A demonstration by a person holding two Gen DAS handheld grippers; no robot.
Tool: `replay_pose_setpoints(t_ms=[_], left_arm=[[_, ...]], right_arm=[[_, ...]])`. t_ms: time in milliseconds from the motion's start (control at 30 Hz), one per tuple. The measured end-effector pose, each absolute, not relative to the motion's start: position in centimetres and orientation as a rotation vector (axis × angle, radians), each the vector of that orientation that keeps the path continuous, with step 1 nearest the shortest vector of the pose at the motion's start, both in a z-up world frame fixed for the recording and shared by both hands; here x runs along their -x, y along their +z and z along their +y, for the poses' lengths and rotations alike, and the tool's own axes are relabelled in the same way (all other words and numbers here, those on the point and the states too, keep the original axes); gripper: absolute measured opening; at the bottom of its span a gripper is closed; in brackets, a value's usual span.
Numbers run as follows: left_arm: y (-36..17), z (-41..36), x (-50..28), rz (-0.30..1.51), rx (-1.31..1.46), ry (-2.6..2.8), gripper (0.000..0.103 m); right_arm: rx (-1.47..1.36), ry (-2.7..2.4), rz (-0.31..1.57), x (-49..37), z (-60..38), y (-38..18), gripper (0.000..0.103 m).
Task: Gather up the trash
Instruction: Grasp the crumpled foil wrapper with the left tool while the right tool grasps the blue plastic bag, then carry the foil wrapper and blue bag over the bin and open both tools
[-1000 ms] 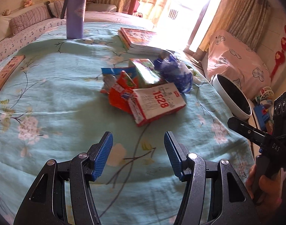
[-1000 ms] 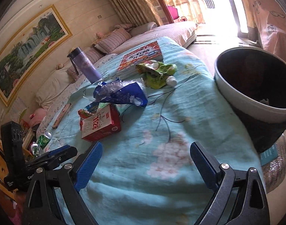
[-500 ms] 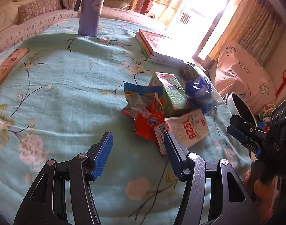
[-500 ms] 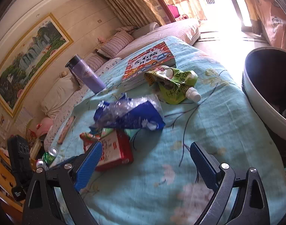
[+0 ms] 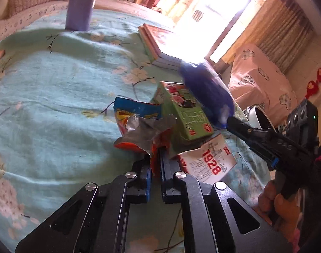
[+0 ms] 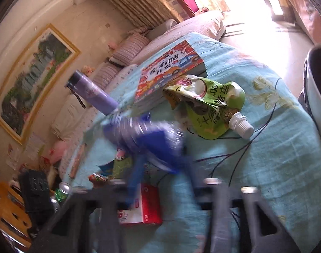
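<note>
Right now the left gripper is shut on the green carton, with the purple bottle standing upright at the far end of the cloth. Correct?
Not quite. The left wrist view shows the left gripper shut on the red wrapper, not the green carton. The purple bottle stands upright as stated.

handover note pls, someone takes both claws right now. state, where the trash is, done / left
Left claw: shut on the red snack wrapper, still on the table.
Right claw: at the blue plastic bag; too blurred to tell if closed.
Trash pile mid-table: green carton, red 1928 pack; green spout pouch apart, by the books.
Bin off the table edge.
Done: nothing visibly binned. Left: everything.
</note>
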State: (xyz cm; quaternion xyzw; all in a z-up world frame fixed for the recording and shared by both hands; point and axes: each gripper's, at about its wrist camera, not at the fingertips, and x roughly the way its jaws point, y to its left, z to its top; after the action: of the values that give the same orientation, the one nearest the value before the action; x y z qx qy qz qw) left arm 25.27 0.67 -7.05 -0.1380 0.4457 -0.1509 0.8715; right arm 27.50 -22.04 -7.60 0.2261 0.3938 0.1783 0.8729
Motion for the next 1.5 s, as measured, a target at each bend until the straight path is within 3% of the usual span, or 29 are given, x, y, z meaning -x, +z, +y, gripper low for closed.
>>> replay_pose_setpoints(t_ms=[600,1500], left_arm=[[-3.1,0.9,-18.4,0.815,0.173,-0.306,0.002],[-1.7,-14.2,-16.0,0.837,0.019,-0.523,0.002]], right_arm=[[-0.351,0.374,0.733,-20.7,-23.7,-4.7,0.003],[-0.419,0.21,0.643,-12.0,-35.2,-3.3,0.003]])
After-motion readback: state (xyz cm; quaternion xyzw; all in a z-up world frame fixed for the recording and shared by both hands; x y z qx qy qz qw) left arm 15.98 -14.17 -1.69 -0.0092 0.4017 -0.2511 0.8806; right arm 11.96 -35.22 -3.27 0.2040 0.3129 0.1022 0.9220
